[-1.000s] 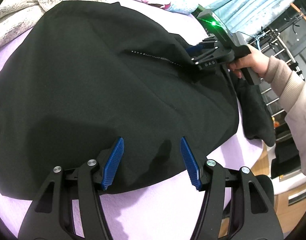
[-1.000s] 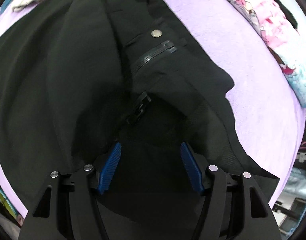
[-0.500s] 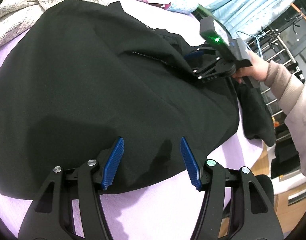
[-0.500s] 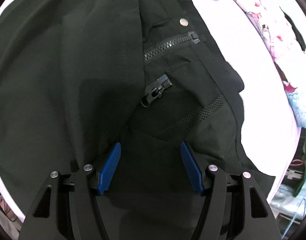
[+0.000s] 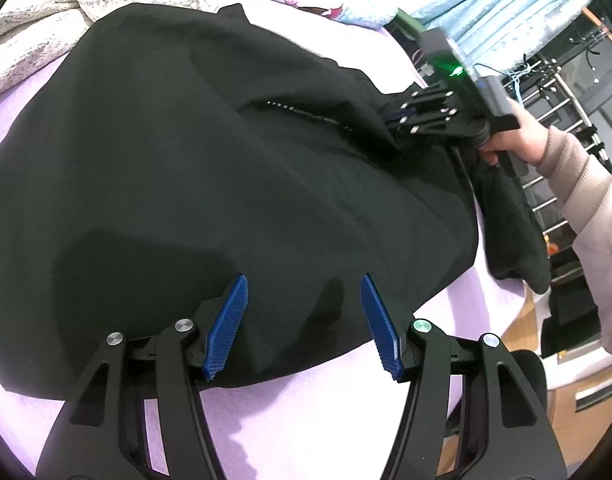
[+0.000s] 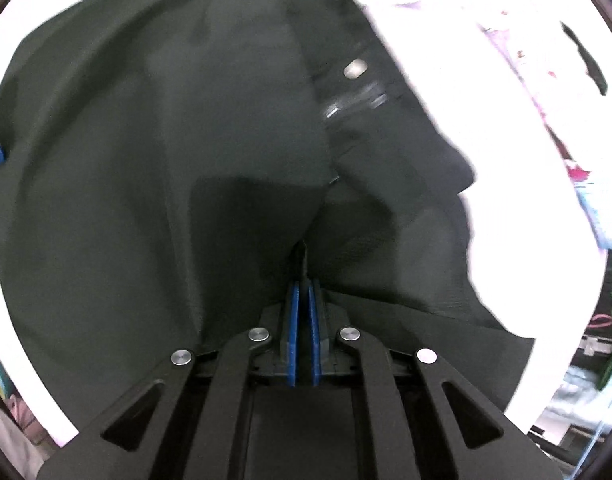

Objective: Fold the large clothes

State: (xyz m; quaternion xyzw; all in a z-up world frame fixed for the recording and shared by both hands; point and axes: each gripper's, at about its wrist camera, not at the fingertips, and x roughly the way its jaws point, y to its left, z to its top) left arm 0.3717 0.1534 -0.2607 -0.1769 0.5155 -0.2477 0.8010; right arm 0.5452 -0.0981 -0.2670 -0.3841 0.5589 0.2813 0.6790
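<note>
One big black jacket (image 5: 210, 184) fills most of the left wrist view, spread over the lilac sheet (image 5: 313, 420), with a sleeve end trailing off at right centre. The right gripper (image 6: 302, 292) has just snapped its jaws closed, blue pads pinching a ridge of that black cloth at lower centre of its own view. It looks like a thin pinch; my worry is one layer slipping free on the lift, or the zip (image 6: 353, 98), blurred at upper right, dragging and snagging. The left gripper (image 5: 304, 320) hangs with jaws wide over the near hem, lower centre, gripping nothing, so the hem could slide and bunch if the far side is pulled. The hand (image 5: 519, 142) at right edge is close to the draped sleeve.
</note>
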